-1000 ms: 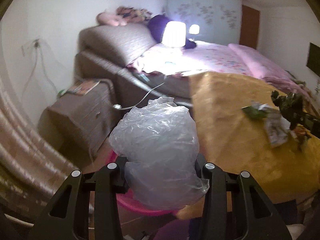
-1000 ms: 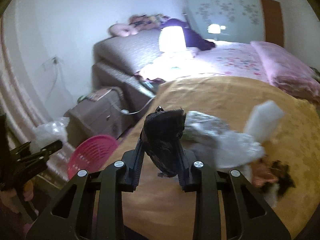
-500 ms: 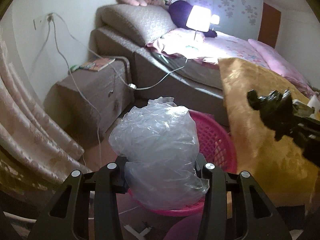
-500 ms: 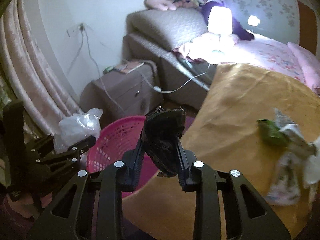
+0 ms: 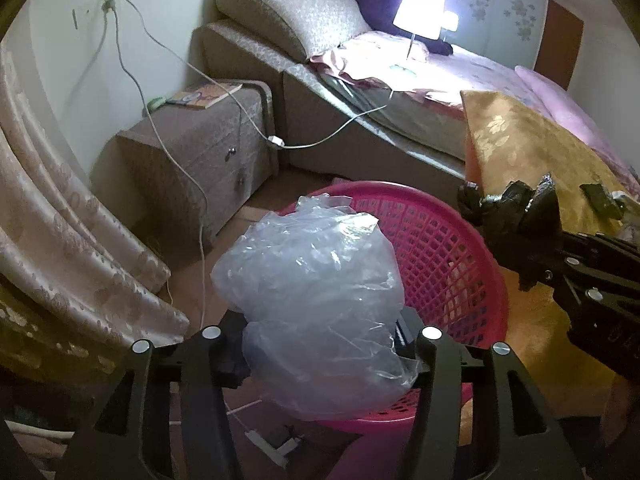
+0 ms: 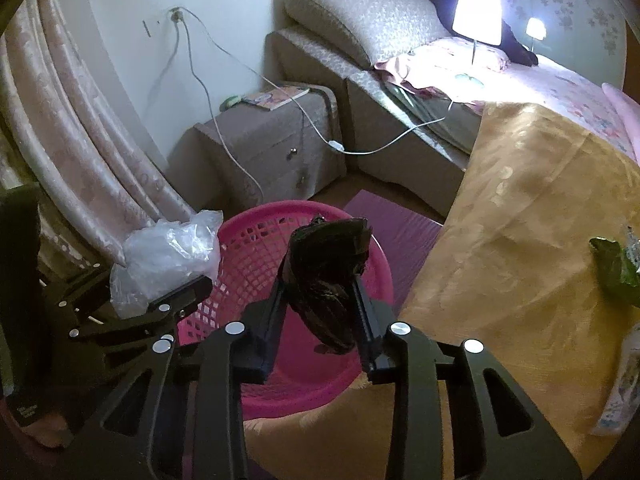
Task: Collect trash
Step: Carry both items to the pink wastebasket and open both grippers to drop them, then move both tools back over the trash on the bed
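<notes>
A crumpled clear plastic bag [image 5: 320, 312] sits between the left gripper's [image 5: 320, 344] opening jaws, above the pink basket [image 5: 448, 248]. At three o'clock, the right gripper [image 6: 320, 308], jaws also opening, has a black wrapper [image 6: 328, 272] between them over the basket.

Your left wrist camera looks forward and steeply down along the left tongs [image 5: 320, 344], close over the pink basket [image 5: 460, 248] on the floor, with the nightstand [image 5: 192, 152] and bed [image 5: 460, 72] beyond. Your right wrist camera sits just to the right, tilted down the same way along the right tongs [image 6: 320, 316], near the same basket [image 6: 256, 248] and the yellow-covered table [image 6: 520, 220]. Both views share the basket, nightstand, bed, lit lamp [image 5: 418, 14] and curtain [image 5: 60, 240], and each catches the other tongs at its edge.
</notes>
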Motion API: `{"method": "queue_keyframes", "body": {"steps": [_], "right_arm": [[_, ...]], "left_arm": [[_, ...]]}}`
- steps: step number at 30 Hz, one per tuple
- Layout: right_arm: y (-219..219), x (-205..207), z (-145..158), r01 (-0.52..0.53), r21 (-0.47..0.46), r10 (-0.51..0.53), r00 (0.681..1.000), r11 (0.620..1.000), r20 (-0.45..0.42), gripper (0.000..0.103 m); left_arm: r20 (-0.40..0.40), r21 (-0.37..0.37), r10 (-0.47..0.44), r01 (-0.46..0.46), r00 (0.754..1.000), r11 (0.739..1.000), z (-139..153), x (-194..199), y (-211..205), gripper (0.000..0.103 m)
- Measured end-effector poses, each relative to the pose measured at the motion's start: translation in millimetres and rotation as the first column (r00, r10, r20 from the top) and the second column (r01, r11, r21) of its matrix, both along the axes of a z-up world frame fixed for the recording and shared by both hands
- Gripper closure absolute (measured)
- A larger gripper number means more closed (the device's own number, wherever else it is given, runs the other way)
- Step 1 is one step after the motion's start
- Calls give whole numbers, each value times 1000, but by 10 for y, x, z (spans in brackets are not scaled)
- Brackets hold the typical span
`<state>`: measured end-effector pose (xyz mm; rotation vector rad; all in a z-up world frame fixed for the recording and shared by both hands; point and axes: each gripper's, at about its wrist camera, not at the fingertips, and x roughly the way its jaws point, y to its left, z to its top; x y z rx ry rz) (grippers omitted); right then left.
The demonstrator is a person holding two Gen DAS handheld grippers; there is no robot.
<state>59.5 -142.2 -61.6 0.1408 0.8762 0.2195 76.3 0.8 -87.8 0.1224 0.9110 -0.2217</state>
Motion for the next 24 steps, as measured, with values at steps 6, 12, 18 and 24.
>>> {"method": "queue_keyframes", "body": {"steps": [6, 12, 18, 24], "right_arm": [[-54, -16, 6, 25, 23, -25, 1000, 999, 8, 43], [-142, -87, 62, 45, 38, -46, 999, 998, 27, 41], [-288, -205, 111, 80, 60, -83, 996, 995, 41, 39], [-422, -327, 145, 112, 79, -116, 992, 991, 51, 38]], "left_arm": [[4, 4, 17, -17, 1000, 1000, 6, 7, 32, 39], [11, 1, 32, -32, 999, 999, 31, 5, 48, 30], [41, 3, 26, -26, 999, 1000, 85, -36, 8, 28], [45, 47, -15, 12, 999, 999, 41, -59, -107, 22]]}}
